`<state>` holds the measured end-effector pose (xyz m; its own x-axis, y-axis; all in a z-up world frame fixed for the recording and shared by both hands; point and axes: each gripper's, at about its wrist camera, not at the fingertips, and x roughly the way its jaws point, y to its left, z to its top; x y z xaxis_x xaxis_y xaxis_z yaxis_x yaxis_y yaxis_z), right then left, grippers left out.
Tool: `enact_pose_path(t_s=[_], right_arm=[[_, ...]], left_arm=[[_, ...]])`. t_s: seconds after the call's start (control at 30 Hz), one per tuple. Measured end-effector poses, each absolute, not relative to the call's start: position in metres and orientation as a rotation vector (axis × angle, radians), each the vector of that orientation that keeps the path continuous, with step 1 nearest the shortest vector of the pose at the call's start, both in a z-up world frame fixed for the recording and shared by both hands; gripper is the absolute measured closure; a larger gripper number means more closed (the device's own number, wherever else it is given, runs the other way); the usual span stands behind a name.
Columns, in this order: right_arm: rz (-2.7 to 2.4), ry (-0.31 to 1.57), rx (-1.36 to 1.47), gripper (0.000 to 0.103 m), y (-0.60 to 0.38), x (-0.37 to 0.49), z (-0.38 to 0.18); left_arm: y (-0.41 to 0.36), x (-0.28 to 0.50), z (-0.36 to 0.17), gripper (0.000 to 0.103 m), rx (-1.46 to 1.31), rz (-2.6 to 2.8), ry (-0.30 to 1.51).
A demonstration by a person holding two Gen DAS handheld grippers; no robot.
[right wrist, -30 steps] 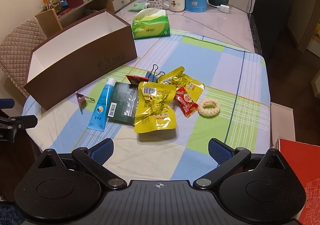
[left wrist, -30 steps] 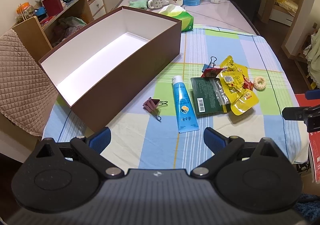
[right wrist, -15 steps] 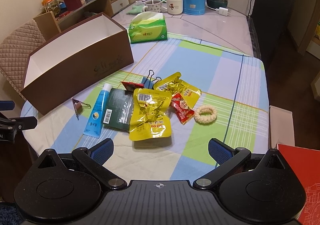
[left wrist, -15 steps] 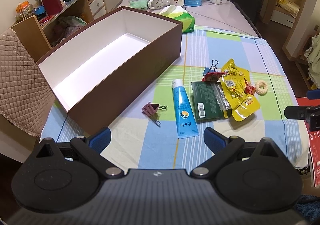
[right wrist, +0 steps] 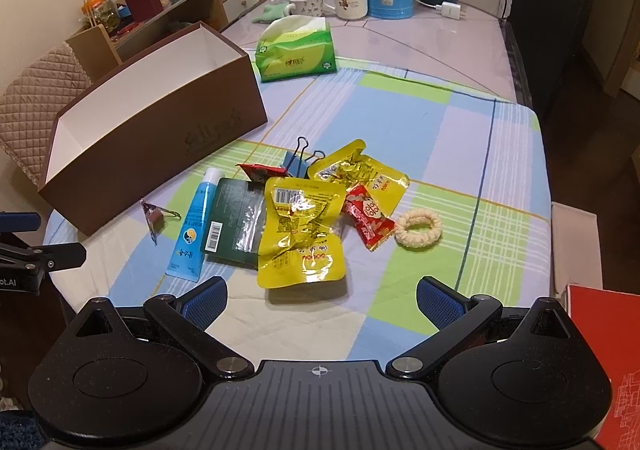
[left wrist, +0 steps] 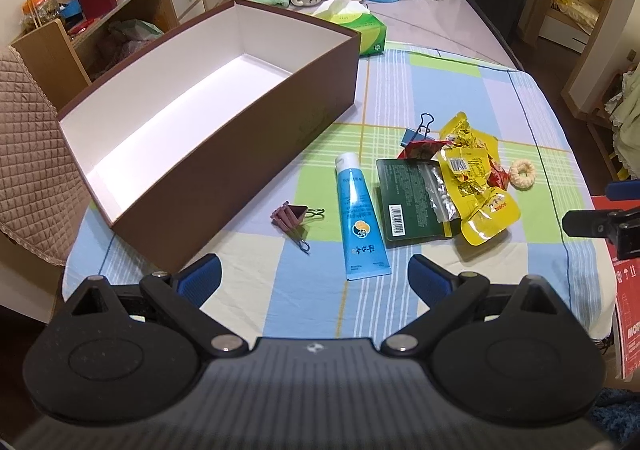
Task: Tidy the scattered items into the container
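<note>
The dark green flat packet (right wrist: 232, 222) lies partly under the crumpled yellow foil pouch (right wrist: 300, 234), its right edge hidden. The blue metal binder clip (right wrist: 294, 166) is half covered by a small red wrapper (right wrist: 260, 172) and a second yellow pouch (right wrist: 360, 174). Print on the blue squeeze tube (left wrist: 360, 218) is too small to read. The red carton (right wrist: 600, 338) off the tabletop's near right corner is cut by the frame edge.

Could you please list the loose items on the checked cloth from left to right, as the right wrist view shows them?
Pink binder clip → blue tube → dark green packet → red sachet → cream hair tie.
</note>
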<state>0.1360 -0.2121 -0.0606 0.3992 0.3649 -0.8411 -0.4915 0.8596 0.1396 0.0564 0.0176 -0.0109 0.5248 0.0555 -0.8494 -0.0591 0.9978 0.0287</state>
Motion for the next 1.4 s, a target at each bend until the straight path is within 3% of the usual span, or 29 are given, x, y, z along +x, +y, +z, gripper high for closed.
enact_pose_path(t_s=[0.57, 0.87, 1.27, 1.3, 1.33, 1.4], right_arm=[[0.568, 1.077, -0.132, 0.000, -0.219, 0.163, -0.074], [0.522, 1.048, 0.006, 0.000, -0.260, 0.193, -0.085], [0.530, 1.036, -0.062, 0.001, -0.268, 0.211, -0.101], [0.531, 1.041, -0.067, 0.007, -0.268, 0.214, -0.104], [0.531, 1.045, -0.072, 0.024, -0.269, 0.217, -0.107], [0.532, 1.055, -0.082, 0.029, -0.271, 0.223, -0.113]], left_arm=[[0.010, 0.076, -0.024, 0.005, -0.035, 0.060, 1.044], [0.004, 0.083, -0.031, 0.005, -0.054, 0.063, 1.043], [-0.010, 0.104, -0.040, 0.007, -0.030, 0.043, 1.030], [-0.011, 0.106, -0.042, 0.008, -0.028, 0.038, 1.030], [-0.011, 0.107, -0.043, 0.009, -0.026, 0.032, 1.030], [-0.013, 0.109, -0.047, 0.010, -0.024, 0.026, 1.033]])
